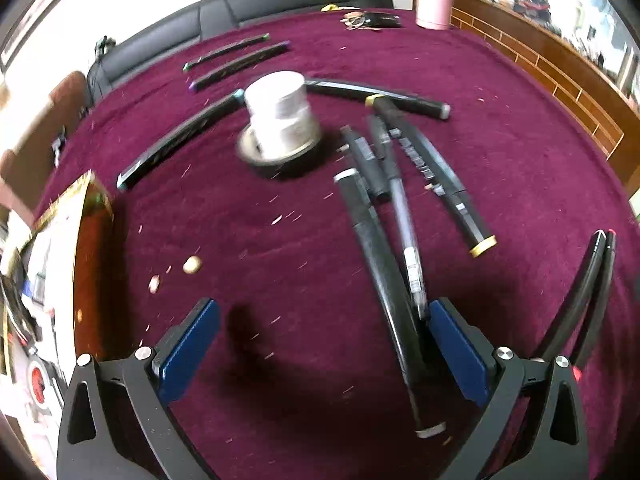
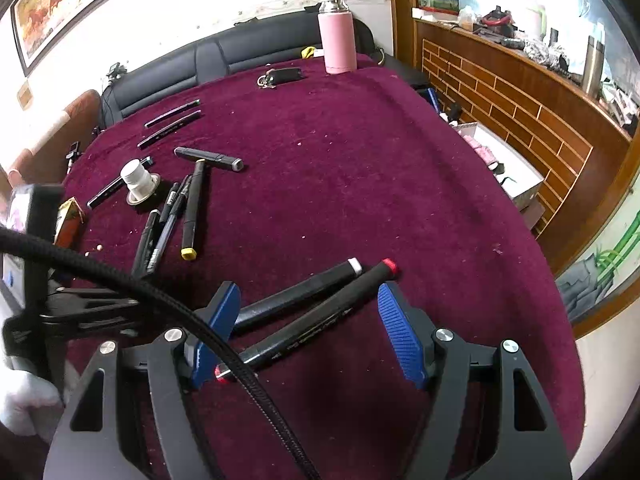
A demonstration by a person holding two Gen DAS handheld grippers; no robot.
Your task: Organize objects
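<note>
Several black markers and pens lie on a maroon cloth (image 1: 280,380). My left gripper (image 1: 323,308) is open low over it. A long white-capped marker (image 1: 380,264) runs between its fingers, close to the right pad (image 1: 456,344), with a clear pen (image 1: 404,216) beside it. A yellow-capped marker (image 1: 440,172) and stacked tape rolls (image 1: 280,120) lie beyond. My right gripper (image 2: 308,296) is open too. A white-capped marker (image 2: 304,292) and a red-capped marker (image 2: 320,320) lie on the cloth between its fingers, neither of them pressed by the pads.
A pink bottle (image 2: 337,40) and a key case (image 2: 282,75) stand at the far edge, before a black sofa (image 2: 240,56). An orange box (image 1: 94,264) sits at the left edge. A black cable (image 2: 160,300) crosses the right wrist view. A wooden counter (image 2: 520,120) borders the right.
</note>
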